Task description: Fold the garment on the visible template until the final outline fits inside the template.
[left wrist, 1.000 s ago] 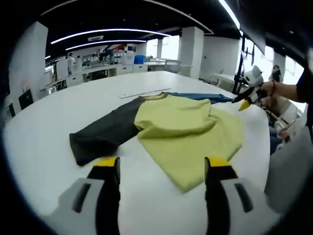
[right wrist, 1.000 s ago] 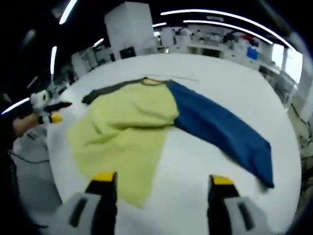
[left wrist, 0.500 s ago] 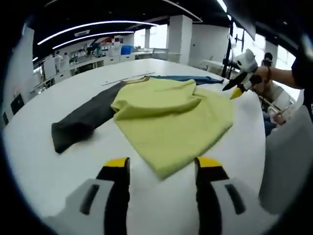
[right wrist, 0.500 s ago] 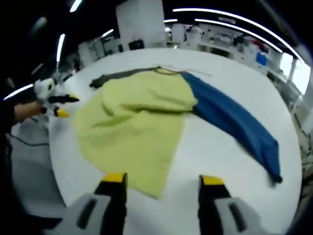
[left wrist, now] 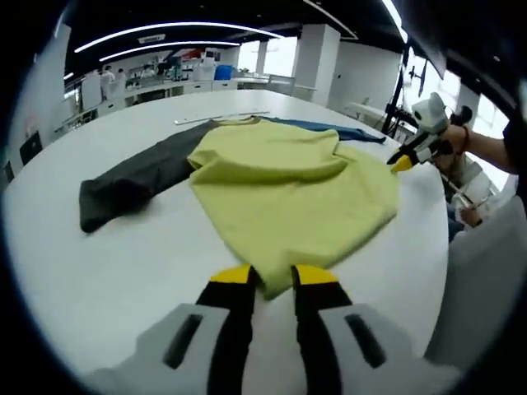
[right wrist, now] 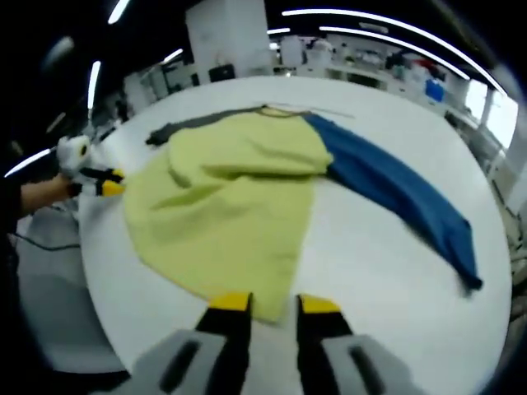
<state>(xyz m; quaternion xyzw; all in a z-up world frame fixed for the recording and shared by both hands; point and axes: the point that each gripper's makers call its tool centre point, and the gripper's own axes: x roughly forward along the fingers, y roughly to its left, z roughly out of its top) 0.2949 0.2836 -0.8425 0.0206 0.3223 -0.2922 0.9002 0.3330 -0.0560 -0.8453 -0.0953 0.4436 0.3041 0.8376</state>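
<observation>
the shirt (left wrist: 288, 189) lies spread on the white table (left wrist: 123, 263), grey sleeve (left wrist: 132, 177) to one side, blue sleeve (right wrist: 395, 197) to the other. the left gripper (left wrist: 268, 276) and right gripper (right wrist: 272, 303) each pinch a hem corner of the shirt's yellow body.

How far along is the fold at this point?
Early. Both sleeves lie spread out: dark sleeve, blue sleeve. The yellow body is rumpled, not squared. In hand: the left hand-held gripper and right hand-held gripper are narrowed at the two hem corners; whether they grip is unclear. Left: all folds.
</observation>
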